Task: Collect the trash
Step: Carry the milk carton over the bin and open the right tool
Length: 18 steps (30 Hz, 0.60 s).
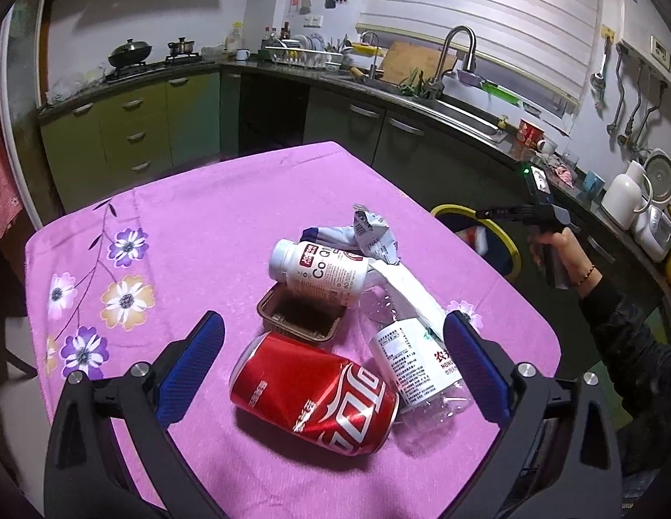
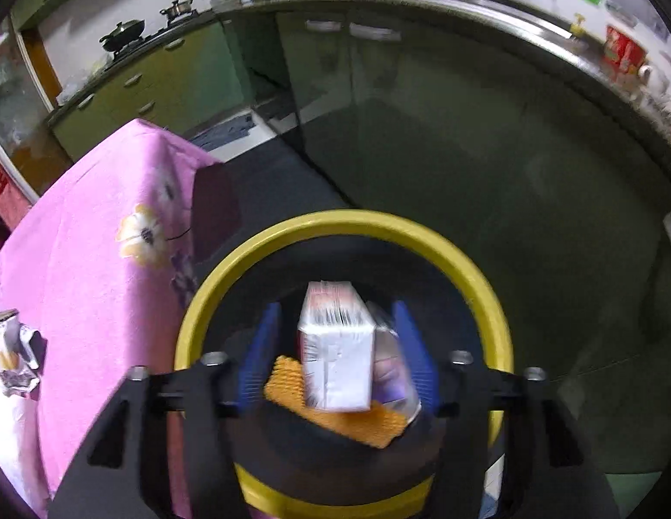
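My left gripper [image 1: 333,339] is open above the pink-clothed table [image 1: 205,225], its fingers straddling a dented red cola can [image 1: 313,393] and a crushed clear water bottle [image 1: 415,359]. Behind them lie a brown plastic tray [image 1: 298,315], a white Co-Q bottle [image 1: 320,270] and crumpled white wrappers [image 1: 372,229]. My right gripper [image 2: 337,333] is open over the yellow-rimmed trash bin [image 2: 473,268]. A white carton [image 2: 337,346] sits between its fingers, blurred and apart from the pads, above an orange wrapper [image 2: 335,421] in the bin. The right gripper [image 1: 504,213] also shows in the left wrist view.
The bin [image 1: 508,242] stands on the floor off the table's right edge. Dark and green kitchen cabinets [image 1: 132,129] and a counter with a sink [image 1: 460,108] ring the room. A crumpled wrapper [image 2: 13,354] lies at the table's edge in the right wrist view.
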Available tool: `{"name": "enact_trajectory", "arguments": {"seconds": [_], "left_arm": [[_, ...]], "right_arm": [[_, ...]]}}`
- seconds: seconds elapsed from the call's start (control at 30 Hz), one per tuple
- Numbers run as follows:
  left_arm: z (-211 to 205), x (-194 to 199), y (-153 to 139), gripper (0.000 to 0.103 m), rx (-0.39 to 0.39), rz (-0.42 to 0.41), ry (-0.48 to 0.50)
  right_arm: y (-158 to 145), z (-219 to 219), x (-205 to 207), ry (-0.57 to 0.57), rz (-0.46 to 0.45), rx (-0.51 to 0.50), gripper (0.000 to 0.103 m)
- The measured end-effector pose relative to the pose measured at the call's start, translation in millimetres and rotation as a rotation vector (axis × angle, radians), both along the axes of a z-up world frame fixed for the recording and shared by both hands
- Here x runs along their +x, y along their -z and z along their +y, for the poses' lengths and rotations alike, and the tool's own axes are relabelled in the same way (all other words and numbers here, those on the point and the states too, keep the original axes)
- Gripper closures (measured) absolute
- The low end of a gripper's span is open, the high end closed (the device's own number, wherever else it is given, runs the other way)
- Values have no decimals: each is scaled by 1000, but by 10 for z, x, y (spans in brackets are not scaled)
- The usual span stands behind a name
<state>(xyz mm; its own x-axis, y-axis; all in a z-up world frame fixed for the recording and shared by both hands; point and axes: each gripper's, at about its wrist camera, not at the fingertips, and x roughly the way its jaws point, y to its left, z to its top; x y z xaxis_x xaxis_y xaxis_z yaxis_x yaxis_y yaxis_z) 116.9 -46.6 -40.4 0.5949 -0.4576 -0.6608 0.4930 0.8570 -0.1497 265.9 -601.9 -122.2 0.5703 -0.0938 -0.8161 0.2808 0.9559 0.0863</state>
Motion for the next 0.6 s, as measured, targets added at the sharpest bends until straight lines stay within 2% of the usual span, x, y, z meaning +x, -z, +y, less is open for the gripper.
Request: {"name": "enact_trajectory", "arguments": {"seconds": [0.2, 0.3, 0.5, 0.6], "left_arm": [[-157, 226, 61, 7, 31, 29, 72], [-264, 376, 84, 7, 58, 45, 112], [-505, 734, 197, 7, 115, 116, 186], [-576, 851, 257, 7, 160, 131, 183]], "right_arm": [[-220, 191, -363, -12, -54, -27, 42], [-292, 341, -479, -39, -76, -5, 41], [-335, 593, -528, -100, -85, 26, 41], [-356, 682, -525, -129, -89, 33, 41]]}}
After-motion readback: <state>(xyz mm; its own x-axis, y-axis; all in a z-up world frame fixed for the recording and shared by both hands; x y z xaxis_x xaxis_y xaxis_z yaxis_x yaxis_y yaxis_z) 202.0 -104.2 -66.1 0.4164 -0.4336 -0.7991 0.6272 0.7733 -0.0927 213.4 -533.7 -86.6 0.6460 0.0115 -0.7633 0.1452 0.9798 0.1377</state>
